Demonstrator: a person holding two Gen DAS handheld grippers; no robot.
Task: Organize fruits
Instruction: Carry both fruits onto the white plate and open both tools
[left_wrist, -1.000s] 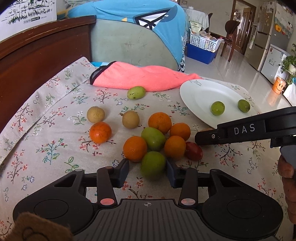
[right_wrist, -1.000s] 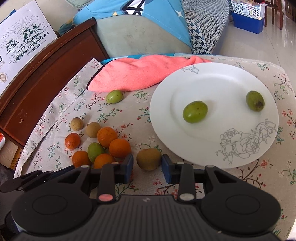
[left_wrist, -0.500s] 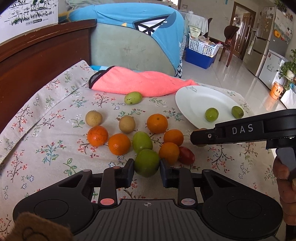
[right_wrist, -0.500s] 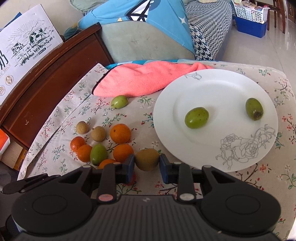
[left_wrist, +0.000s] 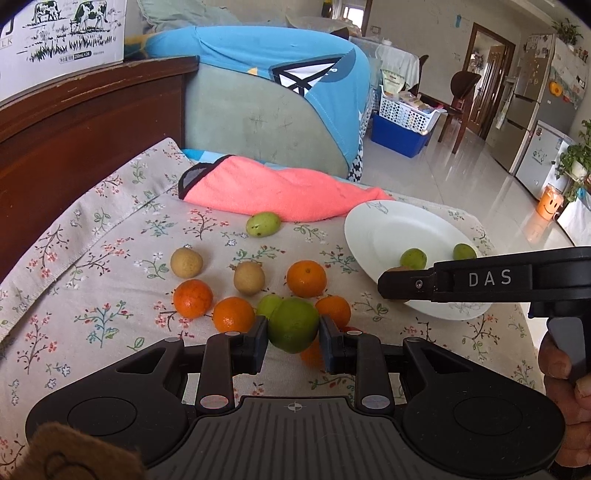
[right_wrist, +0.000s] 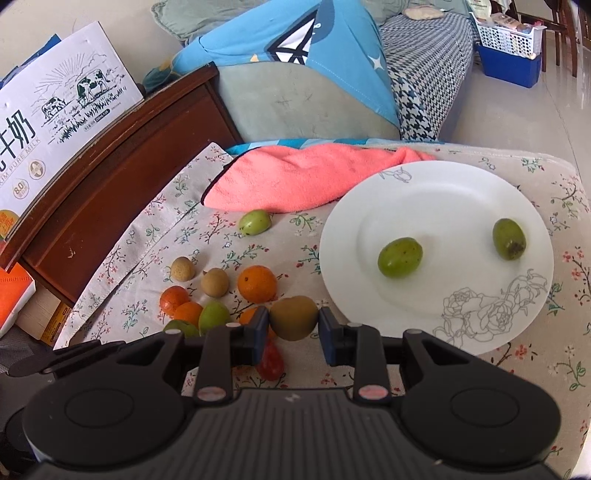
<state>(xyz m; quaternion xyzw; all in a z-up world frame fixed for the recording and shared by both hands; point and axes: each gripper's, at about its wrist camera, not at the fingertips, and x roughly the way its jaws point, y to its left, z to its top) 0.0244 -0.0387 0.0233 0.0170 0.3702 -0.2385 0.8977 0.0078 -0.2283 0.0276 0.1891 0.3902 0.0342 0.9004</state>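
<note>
Left gripper (left_wrist: 293, 334): jaws closed against both sides of a green fruit (left_wrist: 293, 325), held above the flowered cloth (left_wrist: 92, 295) over the cluster of oranges (left_wrist: 306, 278). Right gripper (right_wrist: 293, 328): jaws pressed on a brownish-green fruit (right_wrist: 293, 317), just beside the near-left rim of the white plate (right_wrist: 436, 192). Two small green fruits (right_wrist: 400, 257) lie well apart on the plate. A pink towel (right_wrist: 306, 177) lies beyond.

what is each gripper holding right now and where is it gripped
Left gripper: large green fruit, clamped across its sides. Right gripper: brownish-green fruit, also across its sides.
</note>
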